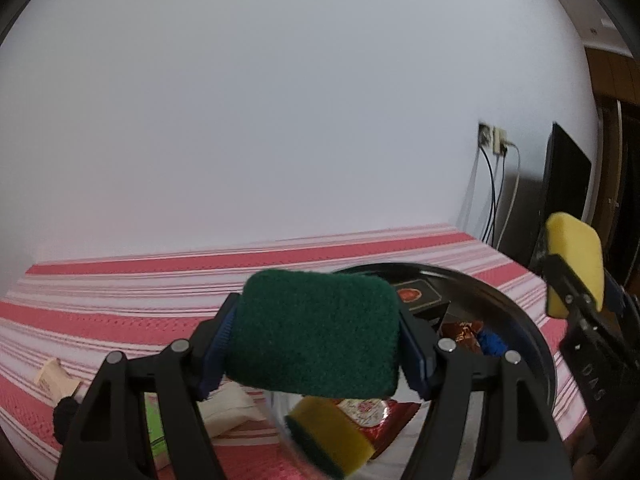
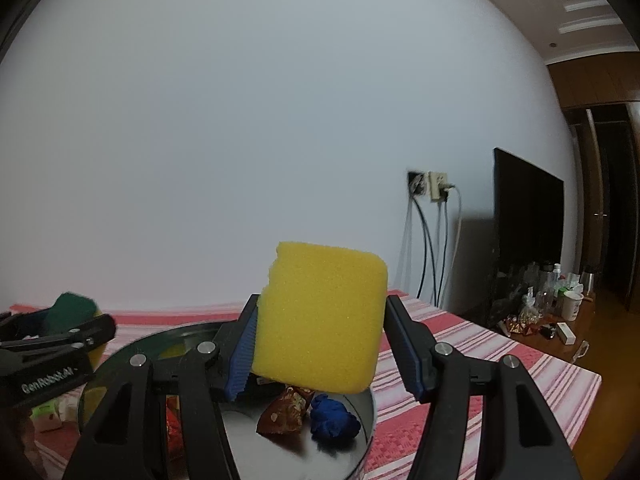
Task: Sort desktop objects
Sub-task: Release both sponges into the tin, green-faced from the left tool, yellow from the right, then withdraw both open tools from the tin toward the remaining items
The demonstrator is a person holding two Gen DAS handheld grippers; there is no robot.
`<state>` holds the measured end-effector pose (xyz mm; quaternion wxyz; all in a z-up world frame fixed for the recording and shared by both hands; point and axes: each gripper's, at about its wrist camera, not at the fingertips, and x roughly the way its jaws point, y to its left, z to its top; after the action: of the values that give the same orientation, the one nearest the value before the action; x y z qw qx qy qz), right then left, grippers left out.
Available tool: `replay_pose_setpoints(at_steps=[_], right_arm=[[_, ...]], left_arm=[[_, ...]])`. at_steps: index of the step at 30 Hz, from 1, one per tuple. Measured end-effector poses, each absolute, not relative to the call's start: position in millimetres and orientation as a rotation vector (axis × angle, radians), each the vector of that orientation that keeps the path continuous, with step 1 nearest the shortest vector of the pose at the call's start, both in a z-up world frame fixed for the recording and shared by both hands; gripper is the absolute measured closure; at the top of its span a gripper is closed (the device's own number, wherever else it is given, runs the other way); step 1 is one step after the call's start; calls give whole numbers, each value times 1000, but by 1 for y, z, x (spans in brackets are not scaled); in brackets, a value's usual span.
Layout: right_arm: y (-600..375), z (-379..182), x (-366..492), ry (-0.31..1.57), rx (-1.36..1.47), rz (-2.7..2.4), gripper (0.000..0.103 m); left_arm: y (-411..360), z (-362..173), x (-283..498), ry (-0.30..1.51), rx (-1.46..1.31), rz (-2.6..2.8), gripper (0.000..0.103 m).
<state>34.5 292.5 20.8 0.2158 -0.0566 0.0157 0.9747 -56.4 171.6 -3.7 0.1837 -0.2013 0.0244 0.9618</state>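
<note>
Two printed marks can be read: "GenRobot.AI" on the left gripper (image 2: 60,332) body as the right camera sees it, and "DAS" on the right gripper (image 1: 576,280) body in the left view. A red-and-white striped cloth (image 1: 120,312) covers the table against a plain white wall with a socket (image 2: 430,186) and a dark screen (image 2: 528,216) to the right. The left gripper's jaws clamp a coarse green scouring sponge (image 1: 316,332); the right gripper's jaws clamp a porous yellow sponge (image 2: 320,320). Both sponges hang above a round metal bowl (image 1: 536,336) holding a blue lump (image 2: 334,420), a foil wrapper (image 2: 286,412) and a third sponge (image 1: 332,432).
</note>
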Motion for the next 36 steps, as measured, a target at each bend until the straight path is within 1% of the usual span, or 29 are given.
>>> replay_pose_setpoints(at_steps=[3,11,14,15,16,17,18,19,20,21,23,28,32,36], right_arm=[[294,20,26,7,-193,2700,40],[302,15,4,0,-284,2716,40],[303,13,-2,6,-287,2712,40],[303,11,-5,8,-283,2711,40],[303,11,-8,5,-286,2708,39],[304,10,-9,5,-293,2709,32],[305,10,-10,4,-299,2694,27],[306,9,-9,6,-291,2670,24],[306,9,-6,15,-267,2663,18],[307,10,-3,31,-239,2659,7],[308,10,9,80,-152,2653,0],[311,14,24,134,-49,2645,1],[314,16,24,167,-37,2620,1],[315,15,34,247,7,2598,1]], left_arm=[[181,-6,-58,83,-579,2688,32],[197,-15,-72,119,-646,2674,32],[201,-16,-80,124,-692,2677,30],[204,-17,-83,132,-713,2672,23],[207,-18,-86,152,-737,2659,8],[210,-19,-87,176,-750,2655,5],[210,-19,-87,199,-749,2673,2],[210,-20,-85,220,-733,2688,1],[210,-20,-83,238,-713,2698,1],[210,-21,-81,252,-702,2701,1],[210,-22,-78,270,-685,2697,1],[194,-17,-70,244,-595,2714,1],[183,-16,-70,230,-564,2736,1],[161,-16,-72,158,-548,2777,1]])
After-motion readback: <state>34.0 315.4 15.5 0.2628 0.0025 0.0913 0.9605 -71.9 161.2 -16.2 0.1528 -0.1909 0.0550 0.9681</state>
